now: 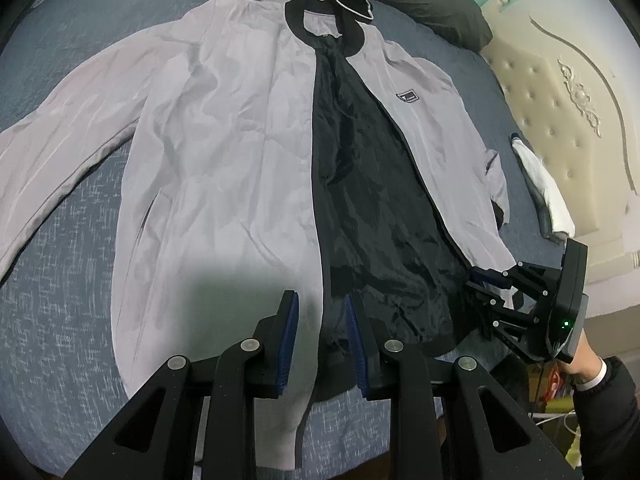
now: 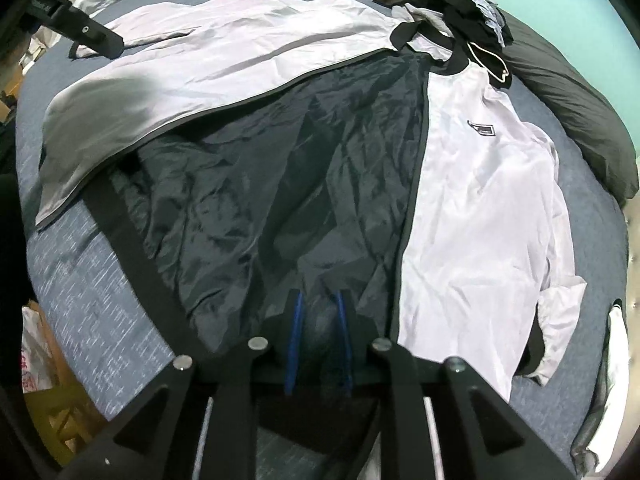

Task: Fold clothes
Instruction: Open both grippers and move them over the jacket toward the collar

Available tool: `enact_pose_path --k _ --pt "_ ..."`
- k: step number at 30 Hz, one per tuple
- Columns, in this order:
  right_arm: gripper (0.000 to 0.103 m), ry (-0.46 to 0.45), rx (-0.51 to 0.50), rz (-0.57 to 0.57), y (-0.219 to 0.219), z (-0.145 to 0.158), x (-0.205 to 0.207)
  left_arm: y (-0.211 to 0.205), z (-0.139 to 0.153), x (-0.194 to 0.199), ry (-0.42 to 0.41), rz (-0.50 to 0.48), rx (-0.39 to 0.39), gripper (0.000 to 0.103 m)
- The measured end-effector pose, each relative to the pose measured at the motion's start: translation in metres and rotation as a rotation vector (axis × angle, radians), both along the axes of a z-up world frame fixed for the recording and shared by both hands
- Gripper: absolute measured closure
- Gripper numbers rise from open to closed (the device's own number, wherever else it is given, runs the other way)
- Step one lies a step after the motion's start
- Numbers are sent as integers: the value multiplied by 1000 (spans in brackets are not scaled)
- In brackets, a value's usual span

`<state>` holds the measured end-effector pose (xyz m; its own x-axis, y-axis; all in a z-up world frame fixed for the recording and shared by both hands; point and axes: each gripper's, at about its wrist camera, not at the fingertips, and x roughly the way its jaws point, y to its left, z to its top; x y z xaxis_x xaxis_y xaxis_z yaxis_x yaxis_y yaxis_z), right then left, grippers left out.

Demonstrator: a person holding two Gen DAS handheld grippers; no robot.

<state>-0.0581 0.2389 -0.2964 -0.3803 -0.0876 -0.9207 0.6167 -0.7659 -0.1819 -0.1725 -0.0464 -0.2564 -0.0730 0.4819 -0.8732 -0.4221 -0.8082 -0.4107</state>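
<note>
Broadly, a blue-grey bed [image 1: 56, 216] is seen, with a pale grey jacket [image 1: 224, 128] spread face-up across it, collar toward the far end. The jacket is unzipped: its front panels lie apart and a wrinkled black lining [image 1: 360, 184] is exposed between them. A small dark badge [image 1: 409, 97] is carried on one chest panel. The left tool [image 1: 322, 340] is held over the hem, its jaws partly open and nothing gripped. The right tool [image 2: 318, 340] is shown over the lining, jaws slightly parted, nothing pinched. Only in the left wrist view are a padded cream headboard [image 1: 560, 92] and a dark sleeve [image 1: 612, 404] seen.
</note>
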Motion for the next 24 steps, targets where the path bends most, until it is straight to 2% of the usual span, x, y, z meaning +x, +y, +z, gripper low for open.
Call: enact_pose_path --k 6,10,17,21,24 --pt "83 3 8 -8 -3 -3 -16 10 -3 -16 23 -3 9 77" --pt "76 4 11 -16 -3 -5 -28 16 -5 -29 35 4 24 77" --pt "75 0 8 -37 -2 -7 -51 24 -6 -54 52 38 65 77" --pt "67 -2 -5 -58 1 -6 -65 31 -6 -64 73 50 84 77" --pt "66 -4 -14 -78 4 -7 -76 35 -9 -70 78 52 91 77"
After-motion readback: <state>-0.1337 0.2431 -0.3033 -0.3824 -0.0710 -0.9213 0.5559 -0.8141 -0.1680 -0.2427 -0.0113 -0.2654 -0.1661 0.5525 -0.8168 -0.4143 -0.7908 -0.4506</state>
